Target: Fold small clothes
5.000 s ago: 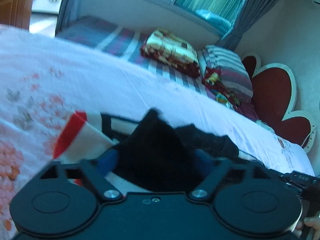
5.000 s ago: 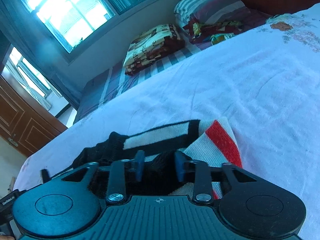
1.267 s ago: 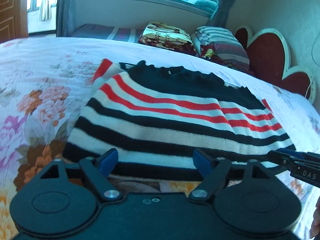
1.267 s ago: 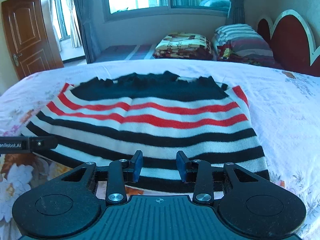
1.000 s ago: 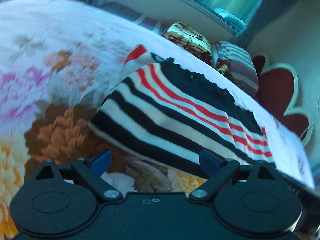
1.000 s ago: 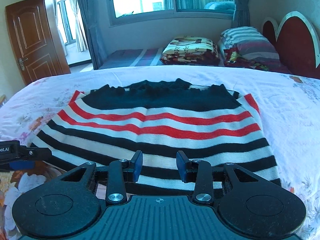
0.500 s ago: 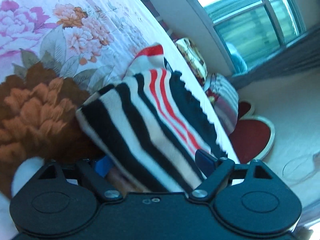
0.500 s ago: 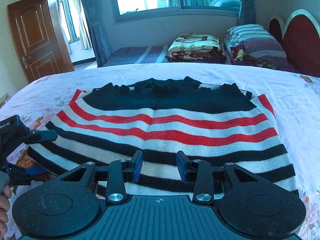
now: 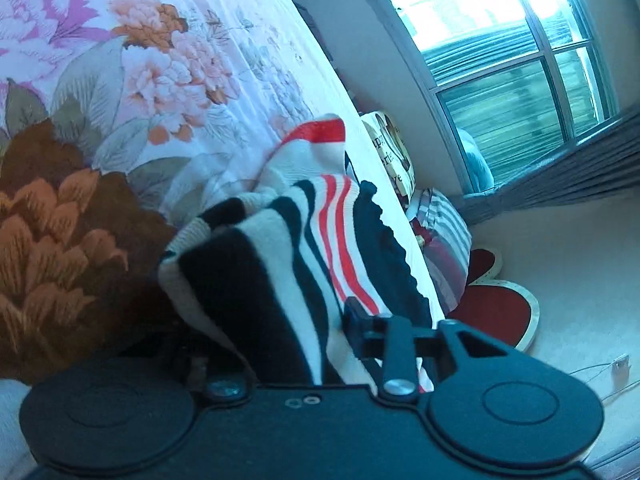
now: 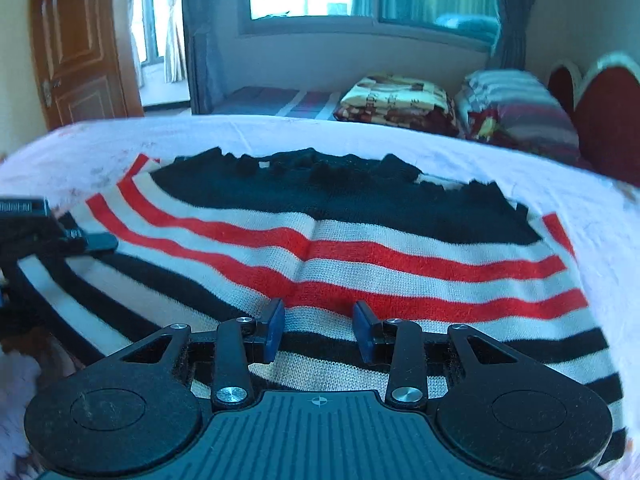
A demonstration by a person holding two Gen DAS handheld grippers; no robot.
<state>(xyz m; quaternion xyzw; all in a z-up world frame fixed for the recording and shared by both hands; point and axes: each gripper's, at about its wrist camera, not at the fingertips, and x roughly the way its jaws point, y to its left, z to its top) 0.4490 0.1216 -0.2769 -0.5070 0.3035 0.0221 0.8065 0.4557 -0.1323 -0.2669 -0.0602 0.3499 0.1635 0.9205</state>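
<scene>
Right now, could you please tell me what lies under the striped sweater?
The striped sweater lies on the flowered bedsheet, which shows all around it. The left tongs pinch its corner, lifting it slightly. The sheet directly beneath stays covered.

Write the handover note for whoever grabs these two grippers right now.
Left gripper: closing around the sweater's left hem corner; firm grip unclear.
Right gripper: open, low over the near hem, fabric between its fingers, not pinched.
Sweater: spread flat on the floral bed, neckline away from you, left corner bunched.
Done: spread out.
Left: confirm the left grip, pinch with the right, fold.
</scene>
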